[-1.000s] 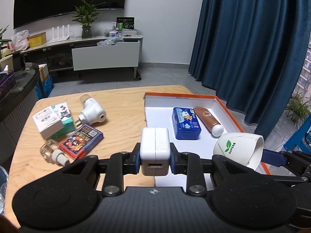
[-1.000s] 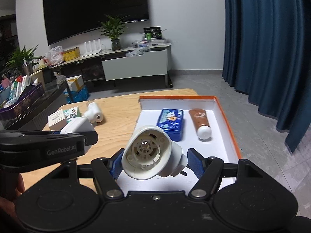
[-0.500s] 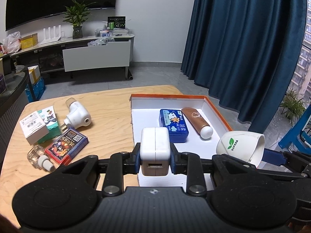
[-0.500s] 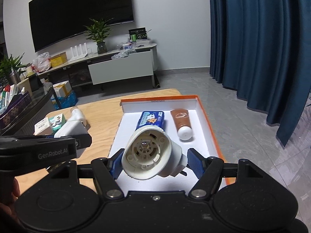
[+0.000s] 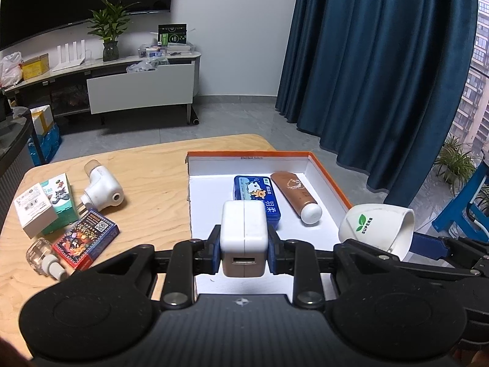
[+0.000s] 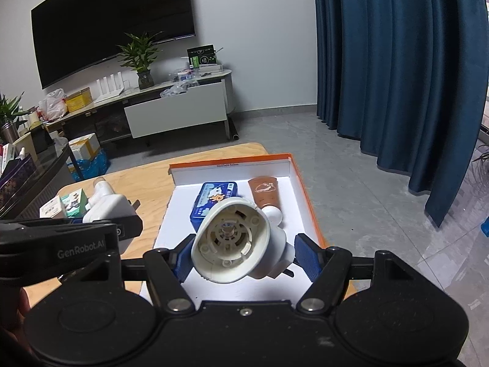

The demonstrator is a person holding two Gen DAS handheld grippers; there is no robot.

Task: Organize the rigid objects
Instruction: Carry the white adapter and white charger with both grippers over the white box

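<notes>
My left gripper (image 5: pixel 244 252) is shut on a white USB charger block (image 5: pixel 244 232), held over the near left part of a white box with an orange rim (image 5: pixel 331 183). My right gripper (image 6: pixel 244 255) is shut on a white plug-in device (image 6: pixel 232 244), its round underside facing the camera, above the near part of the same box (image 6: pixel 307 195). The left wrist view shows that device (image 5: pixel 376 226) with a green leaf logo at the box's right edge. Inside the box lie a blue tin (image 5: pixel 256 197) and a brown tube (image 5: pixel 295 191) with a white cap.
On the wooden table (image 5: pixel 152 180) left of the box lie a second white plug-in device (image 5: pixel 102 188), two small cartons (image 5: pixel 33 214) (image 5: pixel 61 197), a dark card box (image 5: pixel 87 235) and a small clear bottle (image 5: pixel 42 255). Blue curtains hang at the right.
Both grippers have moved to the right, carrying their loads, so the box and table items sit further left in each view. Neither grip has changed.
</notes>
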